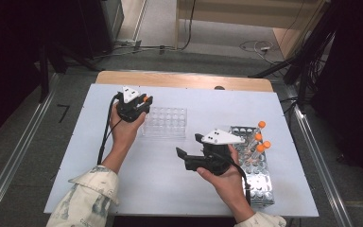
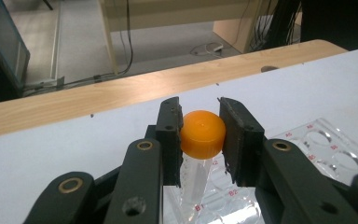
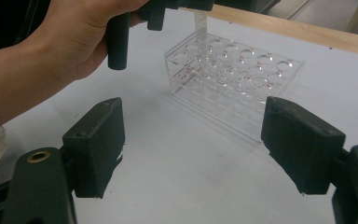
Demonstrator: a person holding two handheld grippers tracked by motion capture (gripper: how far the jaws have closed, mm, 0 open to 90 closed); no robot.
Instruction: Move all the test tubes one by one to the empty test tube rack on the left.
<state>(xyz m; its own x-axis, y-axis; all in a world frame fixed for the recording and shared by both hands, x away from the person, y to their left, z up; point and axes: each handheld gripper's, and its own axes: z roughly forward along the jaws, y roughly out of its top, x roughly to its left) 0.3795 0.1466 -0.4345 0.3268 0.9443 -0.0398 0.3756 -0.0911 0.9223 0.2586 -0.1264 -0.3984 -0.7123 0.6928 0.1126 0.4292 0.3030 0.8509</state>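
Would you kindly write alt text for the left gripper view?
The left gripper fingers clamp the orange cap of a clear tube, held upright over a corner hole of the clear plastic rack on the white table.

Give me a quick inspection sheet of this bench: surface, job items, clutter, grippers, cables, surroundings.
Surface: white sheet over a wooden table, bare in front.
Job's things: orange-capped tube held over a corner of the clear rack; metal rack at right carries more orange-capped tubes.
Clutter: nothing seen.
Grippers: left gripper shut on the tube's cap; right gripper open, holding nothing, facing the clear rack.
Cables: one black cable trails from each gripper; loose leads on the floor beyond.
Surroundings: grey floor, dark stands, rails either side.
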